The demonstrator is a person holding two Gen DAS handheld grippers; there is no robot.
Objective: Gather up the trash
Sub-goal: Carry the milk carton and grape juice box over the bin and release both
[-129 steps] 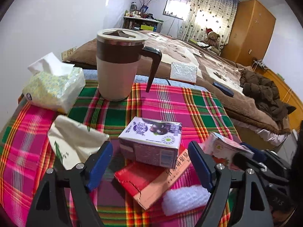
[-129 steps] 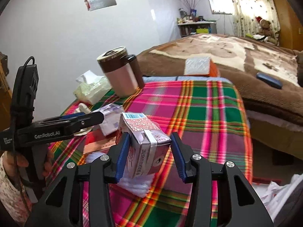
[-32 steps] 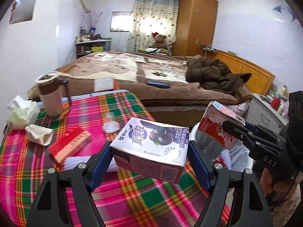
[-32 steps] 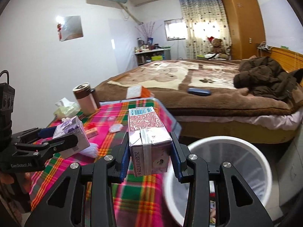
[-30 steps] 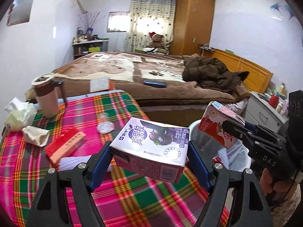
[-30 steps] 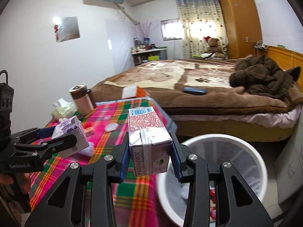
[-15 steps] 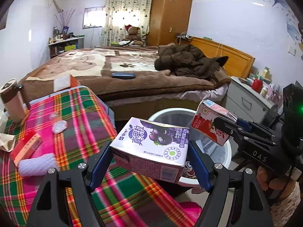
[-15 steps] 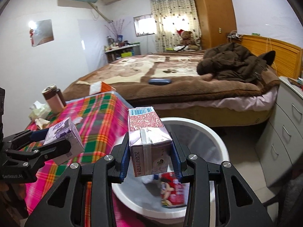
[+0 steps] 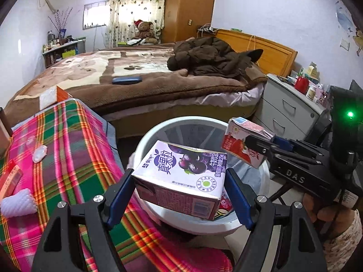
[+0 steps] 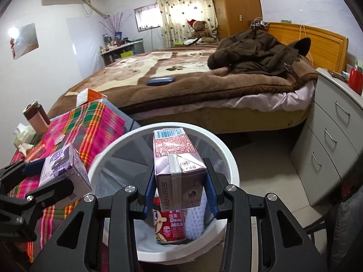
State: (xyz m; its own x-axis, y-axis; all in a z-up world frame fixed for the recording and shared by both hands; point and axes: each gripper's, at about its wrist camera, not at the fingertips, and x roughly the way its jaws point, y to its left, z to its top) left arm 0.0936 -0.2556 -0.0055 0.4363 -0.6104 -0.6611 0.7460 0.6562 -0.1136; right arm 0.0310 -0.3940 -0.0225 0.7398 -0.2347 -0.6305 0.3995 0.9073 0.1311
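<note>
Both cartons now over bin (image 10: 229, 158), tongs clamped

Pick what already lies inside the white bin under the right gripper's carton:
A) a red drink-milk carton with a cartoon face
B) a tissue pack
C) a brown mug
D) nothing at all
A: below the red carton clamped in the right gripper, a red drink-milk carton with a cartoon face lies in the white bin.
</note>
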